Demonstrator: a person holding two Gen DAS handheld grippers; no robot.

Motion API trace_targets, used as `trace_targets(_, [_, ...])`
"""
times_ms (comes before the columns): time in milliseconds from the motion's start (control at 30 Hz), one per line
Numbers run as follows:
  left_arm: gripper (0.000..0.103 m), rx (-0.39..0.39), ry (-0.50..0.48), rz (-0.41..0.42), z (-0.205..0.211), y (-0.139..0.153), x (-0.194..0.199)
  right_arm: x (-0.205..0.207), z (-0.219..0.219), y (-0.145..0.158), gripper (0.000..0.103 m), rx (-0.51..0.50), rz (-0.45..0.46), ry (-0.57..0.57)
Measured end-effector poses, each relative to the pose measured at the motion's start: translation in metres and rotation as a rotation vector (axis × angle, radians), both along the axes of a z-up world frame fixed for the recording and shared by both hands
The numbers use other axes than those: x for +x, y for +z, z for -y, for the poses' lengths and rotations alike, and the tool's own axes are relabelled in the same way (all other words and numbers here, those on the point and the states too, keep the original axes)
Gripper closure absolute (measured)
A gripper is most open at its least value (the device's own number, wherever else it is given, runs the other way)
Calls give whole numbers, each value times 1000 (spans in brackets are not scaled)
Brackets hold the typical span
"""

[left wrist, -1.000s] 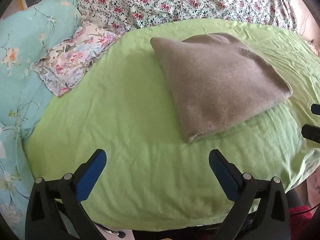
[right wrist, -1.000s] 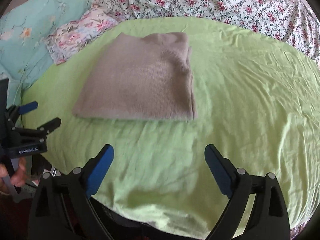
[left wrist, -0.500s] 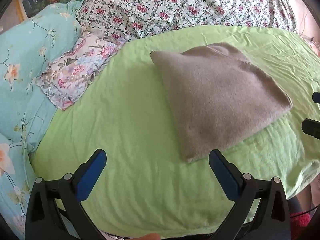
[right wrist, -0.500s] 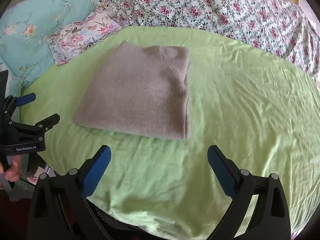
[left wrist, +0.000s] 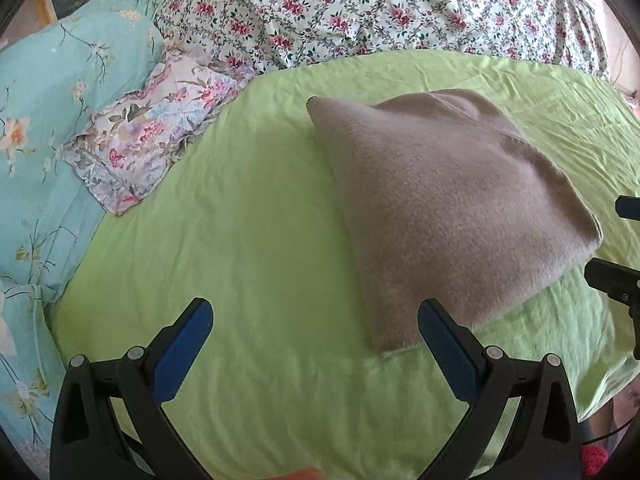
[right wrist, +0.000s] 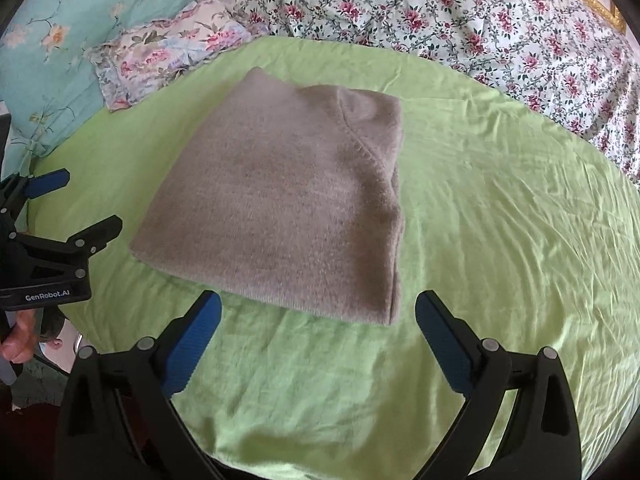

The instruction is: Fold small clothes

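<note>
Grey-brown fuzzy knit garment lies as a compact folded rectangle on green sheet; folding probably finished. Left gripper and right gripper both spread, empty.

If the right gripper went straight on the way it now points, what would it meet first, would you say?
Most likely the folded grey sweater: its near edge lies just ahead of the open right gripper, on the green sheet. Depth is uncertain.

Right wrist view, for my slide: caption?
Open right tongs hover before a folded grey sweater on green sheet.
</note>
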State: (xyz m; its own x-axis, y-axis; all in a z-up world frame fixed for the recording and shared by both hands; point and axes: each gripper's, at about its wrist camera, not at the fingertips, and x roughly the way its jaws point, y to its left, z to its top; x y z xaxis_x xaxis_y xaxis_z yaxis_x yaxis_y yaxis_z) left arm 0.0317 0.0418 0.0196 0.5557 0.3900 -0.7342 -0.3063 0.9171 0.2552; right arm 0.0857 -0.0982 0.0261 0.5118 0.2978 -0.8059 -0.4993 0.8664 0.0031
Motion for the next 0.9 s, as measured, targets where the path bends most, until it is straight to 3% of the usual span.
trace_targets(300, [0,-56,25,7,-12,1,14,22,-8,4,5,41,-17,-12])
trace_targets(900, [0,-102,25,40,-25,8,32,52,-22,8,5,20,-26,-18])
